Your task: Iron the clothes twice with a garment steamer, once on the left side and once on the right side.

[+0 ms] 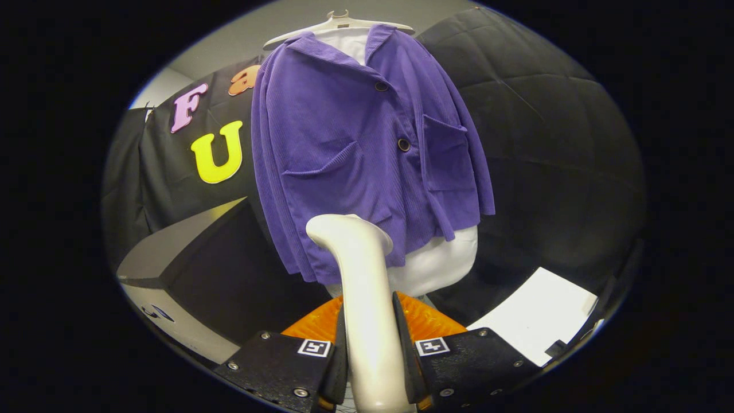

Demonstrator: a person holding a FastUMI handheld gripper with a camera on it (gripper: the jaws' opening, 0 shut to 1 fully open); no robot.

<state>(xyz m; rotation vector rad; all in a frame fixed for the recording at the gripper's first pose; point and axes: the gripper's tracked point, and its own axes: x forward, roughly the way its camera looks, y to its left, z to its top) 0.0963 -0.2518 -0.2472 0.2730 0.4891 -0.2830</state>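
Gripper [370,332] clamping steamer [358,269], jacket [355,143] beyond.

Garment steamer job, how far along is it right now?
Done: the gripper is shut on the steamer, both fingers pressing its handle. In hand: the steamer head sits low, just ahead of the purple jacket near its hem, at about the middle. I cannot tell if it touches the fabric. Left: nothing here shows either pass finished, so left and right strokes may both remain.

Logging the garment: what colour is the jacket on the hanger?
Purple, ribbed; gripper view shows the jacket.
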